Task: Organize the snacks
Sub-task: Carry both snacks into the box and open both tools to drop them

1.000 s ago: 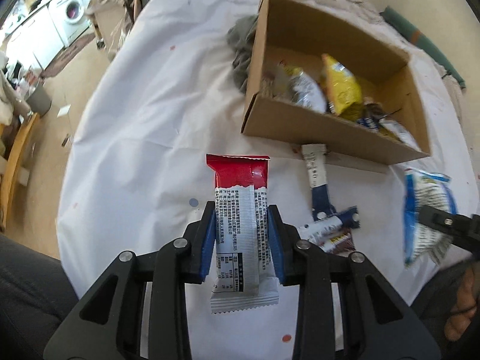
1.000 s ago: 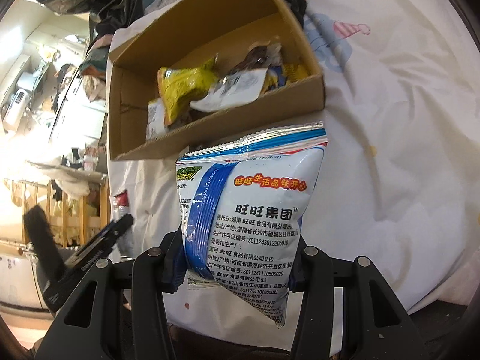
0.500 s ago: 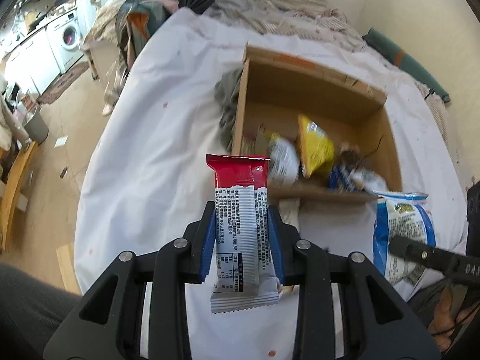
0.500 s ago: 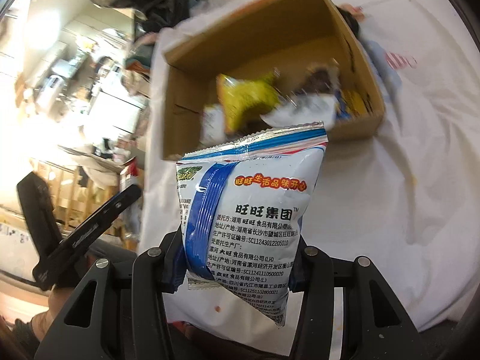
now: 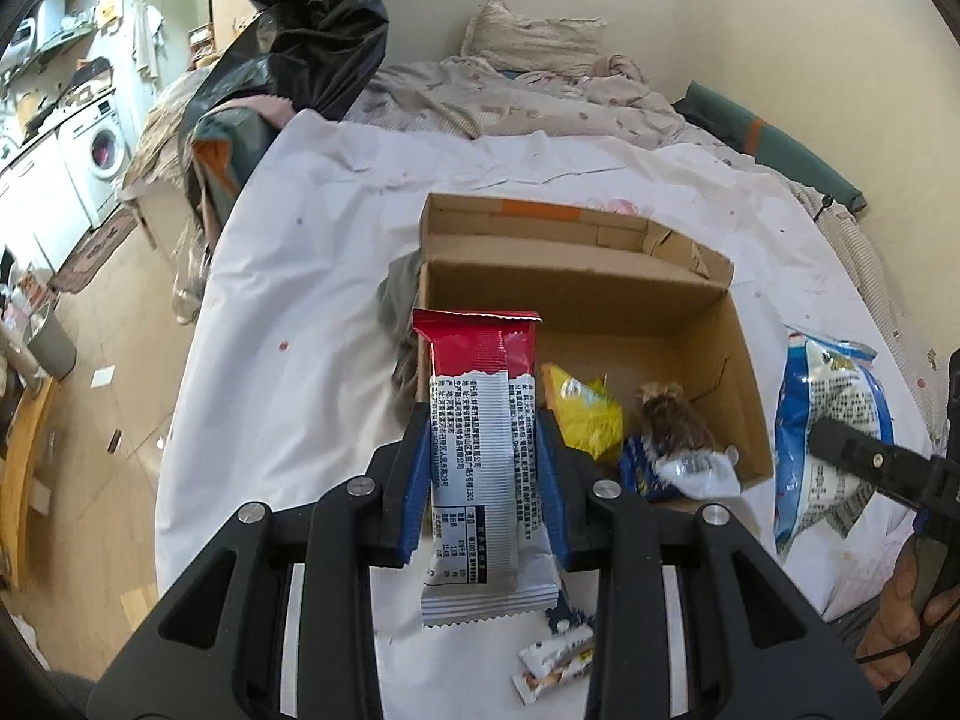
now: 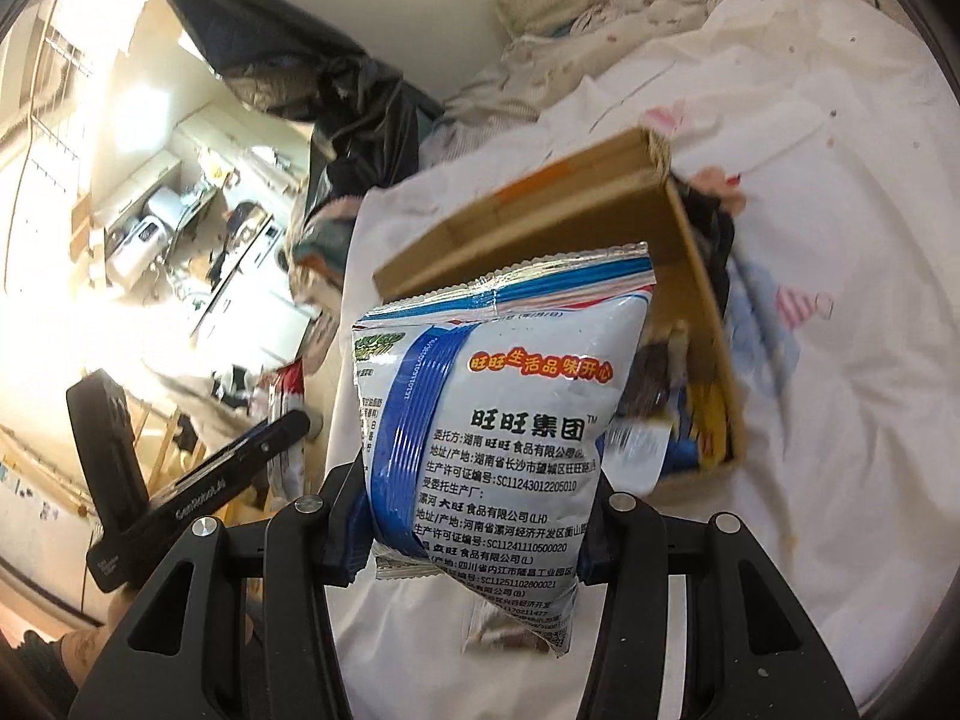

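Note:
My left gripper [image 5: 483,468] is shut on a red and white snack bar [image 5: 480,420], held upright just in front of the open cardboard box [image 5: 576,294]. The box holds a yellow packet [image 5: 585,411], a brown snack [image 5: 669,420] and a white and blue wrapper [image 5: 690,471]. My right gripper [image 6: 474,516] is shut on a blue and white snack bag [image 6: 498,420], held at the box's near right side; the bag also shows in the left wrist view [image 5: 831,420]. In the right wrist view the box [image 6: 564,222] is partly hidden behind the bag.
The box sits on a white sheet [image 5: 288,324] over a bed. A small white snack packet [image 5: 555,663] lies on the sheet below my left gripper. Grey cloth [image 5: 399,306] lies at the box's left side. Black bag [image 5: 312,30] and bedding [image 5: 540,96] lie behind.
Both grippers have risen and tilted up toward the box, each keeping its snack. The box now sits lower and nearer in both views, and the room behind has come into sight.

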A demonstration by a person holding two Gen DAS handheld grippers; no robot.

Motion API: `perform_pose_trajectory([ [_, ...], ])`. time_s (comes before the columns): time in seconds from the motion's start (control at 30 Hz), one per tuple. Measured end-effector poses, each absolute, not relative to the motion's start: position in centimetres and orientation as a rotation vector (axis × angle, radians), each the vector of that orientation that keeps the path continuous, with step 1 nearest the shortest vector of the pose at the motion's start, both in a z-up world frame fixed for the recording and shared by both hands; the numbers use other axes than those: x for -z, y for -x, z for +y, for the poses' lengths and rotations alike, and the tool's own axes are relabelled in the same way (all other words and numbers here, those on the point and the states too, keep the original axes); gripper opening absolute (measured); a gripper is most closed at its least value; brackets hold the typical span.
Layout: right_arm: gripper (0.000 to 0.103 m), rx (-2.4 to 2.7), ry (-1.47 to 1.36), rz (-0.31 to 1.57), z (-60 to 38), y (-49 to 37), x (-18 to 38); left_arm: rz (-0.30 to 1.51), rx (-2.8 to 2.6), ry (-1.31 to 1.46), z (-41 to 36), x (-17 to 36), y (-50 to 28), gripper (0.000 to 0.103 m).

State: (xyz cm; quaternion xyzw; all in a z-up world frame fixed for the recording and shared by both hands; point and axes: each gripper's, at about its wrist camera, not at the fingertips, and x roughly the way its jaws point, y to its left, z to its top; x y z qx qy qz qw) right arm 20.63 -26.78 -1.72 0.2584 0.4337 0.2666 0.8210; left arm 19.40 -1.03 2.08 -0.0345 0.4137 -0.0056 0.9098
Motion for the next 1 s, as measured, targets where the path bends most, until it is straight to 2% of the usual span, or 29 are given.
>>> perform_pose_trajectory([
  [0.33, 0.051, -0.505, -0.505, 0.943, -26.8, -24.6, 2.8, 0.836, 0.051, 0.063, -1.9, -1.9, -22.9, 0.028],
  [1.0, 0.052, -0.455, -0.462, 1.038, -25.2, -27.7, 6.4, 0.918, 0.097, 0.065, -2.9, 3.8, -26.9, 0.029],
])
